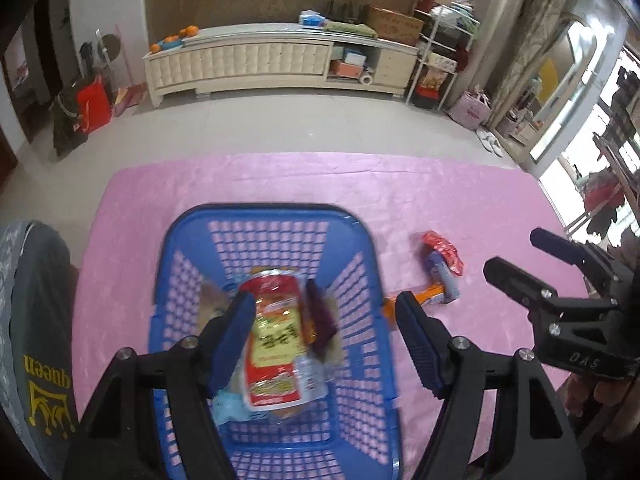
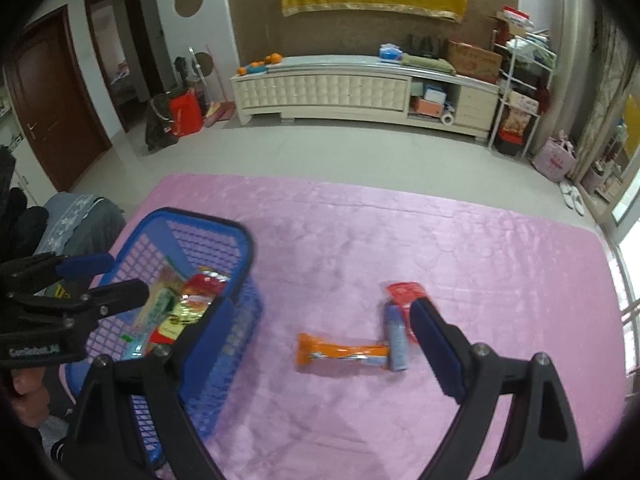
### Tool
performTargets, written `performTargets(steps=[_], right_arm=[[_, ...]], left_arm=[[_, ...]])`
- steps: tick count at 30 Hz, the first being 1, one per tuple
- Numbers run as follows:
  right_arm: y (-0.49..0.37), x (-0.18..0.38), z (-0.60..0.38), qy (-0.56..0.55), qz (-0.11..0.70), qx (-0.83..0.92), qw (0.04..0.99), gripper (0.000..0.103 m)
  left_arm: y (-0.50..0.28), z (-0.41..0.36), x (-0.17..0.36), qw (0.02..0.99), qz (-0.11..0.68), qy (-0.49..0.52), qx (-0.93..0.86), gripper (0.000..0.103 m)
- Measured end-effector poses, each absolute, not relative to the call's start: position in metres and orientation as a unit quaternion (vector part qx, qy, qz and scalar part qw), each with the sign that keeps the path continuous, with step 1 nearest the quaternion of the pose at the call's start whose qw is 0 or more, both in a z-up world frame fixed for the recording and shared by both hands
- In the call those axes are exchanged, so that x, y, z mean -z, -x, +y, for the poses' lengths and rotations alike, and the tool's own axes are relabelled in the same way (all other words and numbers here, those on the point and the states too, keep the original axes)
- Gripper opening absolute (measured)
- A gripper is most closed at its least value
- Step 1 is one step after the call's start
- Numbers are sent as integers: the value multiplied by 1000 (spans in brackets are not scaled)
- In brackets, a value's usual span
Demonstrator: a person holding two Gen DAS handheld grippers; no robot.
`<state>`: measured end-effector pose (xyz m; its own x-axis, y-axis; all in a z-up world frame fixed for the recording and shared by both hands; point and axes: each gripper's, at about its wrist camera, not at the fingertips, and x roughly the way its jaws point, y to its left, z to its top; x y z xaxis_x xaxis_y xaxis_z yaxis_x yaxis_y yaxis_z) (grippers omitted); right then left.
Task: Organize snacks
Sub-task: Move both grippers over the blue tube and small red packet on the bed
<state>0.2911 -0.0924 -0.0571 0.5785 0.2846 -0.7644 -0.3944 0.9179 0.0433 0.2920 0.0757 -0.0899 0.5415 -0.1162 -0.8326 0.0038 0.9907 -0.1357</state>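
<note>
Left gripper hangs over the blue basket, jaws spread wide, nothing between them. The red-yellow snack pack lies loose in the basket below the gap, not pinched. Right gripper is also spread and empty, above the pink desk, with the three loose snacks ahead of it.

Still outside the basket, just right of it: orange pack, blue pack, red pack.

Orientation (right wrist view):
- orange pack: long axis left-right across the view, right end touching the blue pack
- blue pack: long axis roughly away from the camera, slightly tilted, forming an L with the orange one
- red pack: at the blue pack's far end, partly hidden by the right gripper's finger; heading unclear

Risks, my read:
- orange and blue touch, so closing on one likely drags or pinches the other
- jaws currently line up along the orange pack's length; without a wrist turn they would close on its ends and it may buckle or slip
- soft wrappers on a slick cloth: a shallow approach may just push them
- both grippers work near the basket rim; collision possible on the drop
</note>
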Motion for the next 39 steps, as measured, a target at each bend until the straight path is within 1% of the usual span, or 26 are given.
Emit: performTargets(steps=[7,15,19,23,30,39], right_arm=[[-297,55,-136,58,417,-177,890,92],[-305,71,-187,43,427,-162,889,92],[-306,80,-208,49,419,-148,894,92],[-314,80,-221,42,403,-137,904,92],[-332,96,-227,43,388,-112,914,92],[-368,145,-239,20,422,-116,899,92]], left_arm=[[-306,24,86,879,473,23,57,70],[-309,-19,99,875,479,36,60,70],[-307,-32,112,868,486,88,53,70],[-305,-50,126,873,481,82,17,70],[-330,-66,170,855,507,104,10,70],[-376,-82,211,847,524,89,20,70]])
